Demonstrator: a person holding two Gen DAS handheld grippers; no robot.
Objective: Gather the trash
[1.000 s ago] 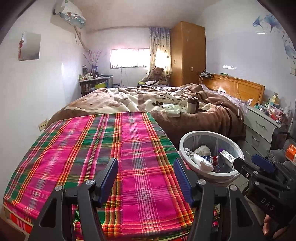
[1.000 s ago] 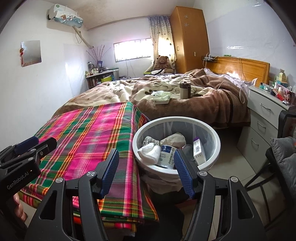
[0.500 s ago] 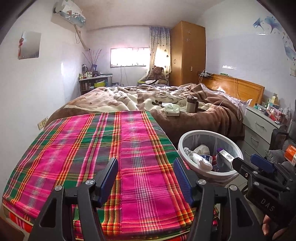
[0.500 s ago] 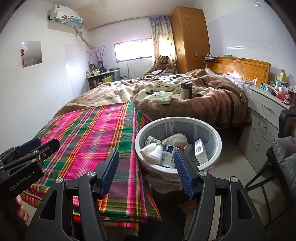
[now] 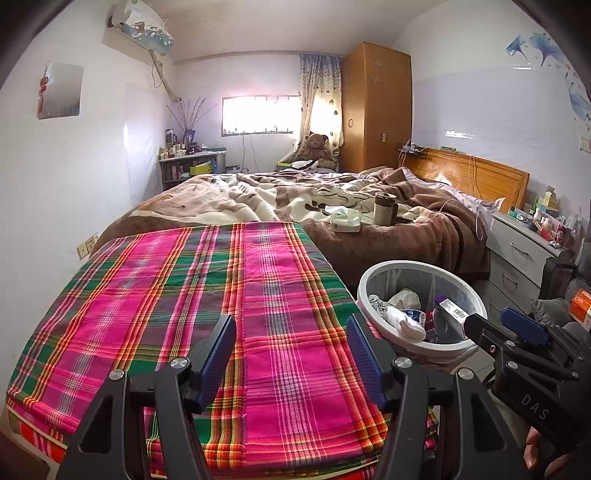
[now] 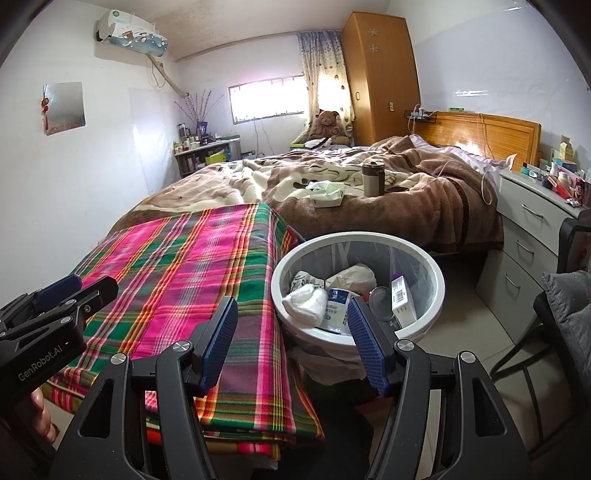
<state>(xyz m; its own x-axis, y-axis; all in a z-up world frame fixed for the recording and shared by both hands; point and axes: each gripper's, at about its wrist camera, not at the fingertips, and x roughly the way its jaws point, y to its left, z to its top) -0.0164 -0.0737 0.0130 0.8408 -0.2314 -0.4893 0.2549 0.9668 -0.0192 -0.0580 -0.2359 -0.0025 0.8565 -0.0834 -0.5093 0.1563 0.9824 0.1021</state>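
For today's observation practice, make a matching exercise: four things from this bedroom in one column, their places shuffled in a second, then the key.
Things:
1. teddy bear
2. tumbler
3. barcoded box
4. air conditioner

Places:
A. inside the white bin
B. high on the wall
C. by the curtain, beside the wardrobe
D. standing on the brown blanket

Pairs: 1-C, 2-D, 3-A, 4-B

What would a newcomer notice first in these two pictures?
First, the bright pink and green plaid cloth over the near surface. Beside it stands the round white trash bin, already holding crumpled paper and small boxes. Behind lies the unmade bed with a brown blanket.
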